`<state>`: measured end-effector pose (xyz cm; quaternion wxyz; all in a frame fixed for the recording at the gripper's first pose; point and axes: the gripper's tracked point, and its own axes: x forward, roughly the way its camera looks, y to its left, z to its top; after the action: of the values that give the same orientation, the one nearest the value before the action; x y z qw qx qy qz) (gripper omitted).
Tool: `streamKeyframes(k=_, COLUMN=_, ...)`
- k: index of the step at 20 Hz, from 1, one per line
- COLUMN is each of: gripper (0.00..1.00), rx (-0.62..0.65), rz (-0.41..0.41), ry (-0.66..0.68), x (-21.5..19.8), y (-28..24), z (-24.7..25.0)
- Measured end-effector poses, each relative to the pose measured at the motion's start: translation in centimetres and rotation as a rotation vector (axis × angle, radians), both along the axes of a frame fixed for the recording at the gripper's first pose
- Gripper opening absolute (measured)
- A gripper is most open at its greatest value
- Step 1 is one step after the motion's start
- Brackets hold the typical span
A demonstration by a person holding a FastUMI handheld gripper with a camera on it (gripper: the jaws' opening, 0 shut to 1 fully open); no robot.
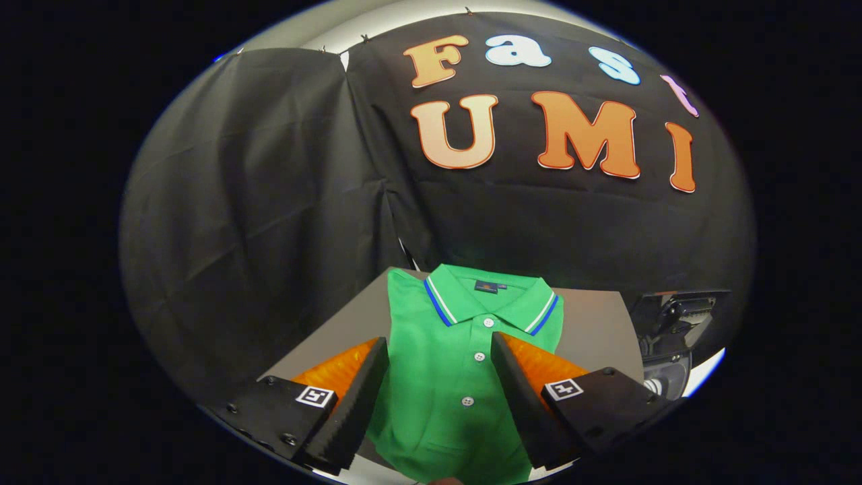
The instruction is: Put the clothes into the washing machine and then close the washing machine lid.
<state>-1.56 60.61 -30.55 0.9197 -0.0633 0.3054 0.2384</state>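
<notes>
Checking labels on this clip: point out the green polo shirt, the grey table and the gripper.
green polo shirt (444,377): gripper view, on the chest beside the button placket.
grey table (592,323): gripper view, on the bare top past the shirt's shoulder.
gripper (439,350): gripper view, midway between its open jaws, over the shirt.

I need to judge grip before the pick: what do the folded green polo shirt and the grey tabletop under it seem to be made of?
The green polo shirt looks like soft matte knit cloth, likely cotton: ribbed striped collar, buttons, gentle folds. The grey tabletop looks hard, flat and matte, perhaps laminate; uncertain. The gripper hangs open over the shirt.
</notes>
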Motion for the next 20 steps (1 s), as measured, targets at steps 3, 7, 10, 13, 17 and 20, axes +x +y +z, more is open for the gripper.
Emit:
streamKeyframes(k=3, gripper=0.98, rx=-0.028, rz=-0.028, ry=0.056, x=0.1, y=-1.2, z=-2.6)
streamKeyframes(k=7, gripper=0.99, rx=-0.002, rz=-0.011, ry=0.056, x=0.2, y=-1.2, z=-2.8)
streamKeyframes(k=10, gripper=0.97, rx=-0.010, rz=0.032, ry=0.031, x=0.1, y=-1.6, z=-2.9)
streamKeyframes(k=13, gripper=0.93, rx=-0.001, rz=0.047, ry=0.029, x=0.1, y=-1.6, z=-3.0)
streamKeyframes(k=17, gripper=0.77, rx=0.011, rz=0.102, ry=0.019, x=-0.2, y=-1.0, z=-2.8)
streamKeyframes(k=20, gripper=0.55, rx=0.038, rz=0.132, ry=0.019, x=-0.1, y=-1.1, z=-3.0)
